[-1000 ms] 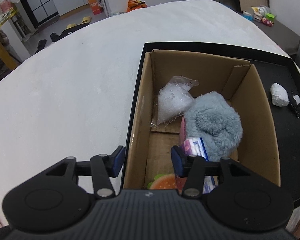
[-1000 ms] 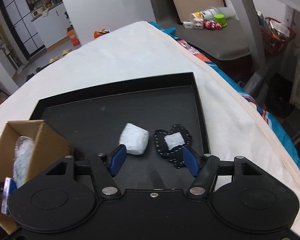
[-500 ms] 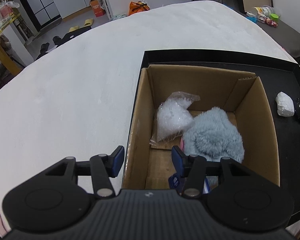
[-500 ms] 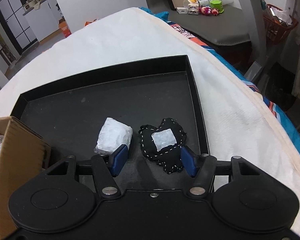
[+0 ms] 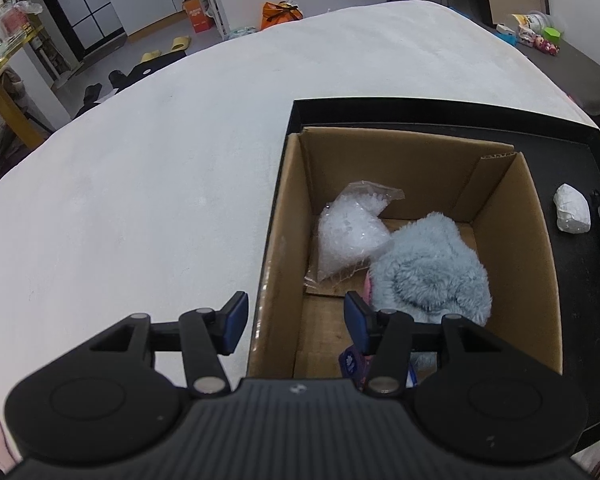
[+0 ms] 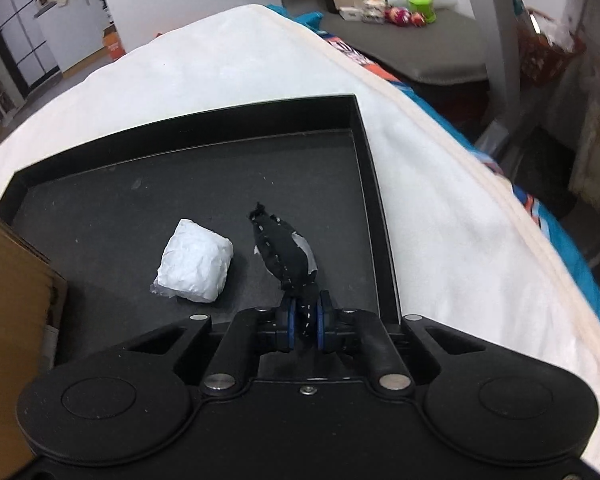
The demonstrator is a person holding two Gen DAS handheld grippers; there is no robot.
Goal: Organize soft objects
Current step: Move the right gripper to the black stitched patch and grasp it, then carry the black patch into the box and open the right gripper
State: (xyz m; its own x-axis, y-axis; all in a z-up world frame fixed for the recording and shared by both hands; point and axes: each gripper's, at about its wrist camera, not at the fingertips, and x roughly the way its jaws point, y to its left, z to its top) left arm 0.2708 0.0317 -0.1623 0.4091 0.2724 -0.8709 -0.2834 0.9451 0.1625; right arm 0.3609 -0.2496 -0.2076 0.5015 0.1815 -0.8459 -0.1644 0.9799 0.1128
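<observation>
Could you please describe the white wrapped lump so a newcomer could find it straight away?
Find the black tray on the white bed. On its floor, between the cardboard box and the black stitched pouch, sits the white lump. It is crinkled, blocky, and the only white thing there.

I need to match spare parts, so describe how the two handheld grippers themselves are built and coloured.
Both look alike. The left gripper has a matte black body with two round discs, a ribbed centre panel, angular black linkage arms with silver pivot pins, and blue pads on its fingers. The right gripper has the same black frame, discs, silver pins and blue pads, plus a small centre screw. No cables, hands or sleeves show.
</observation>
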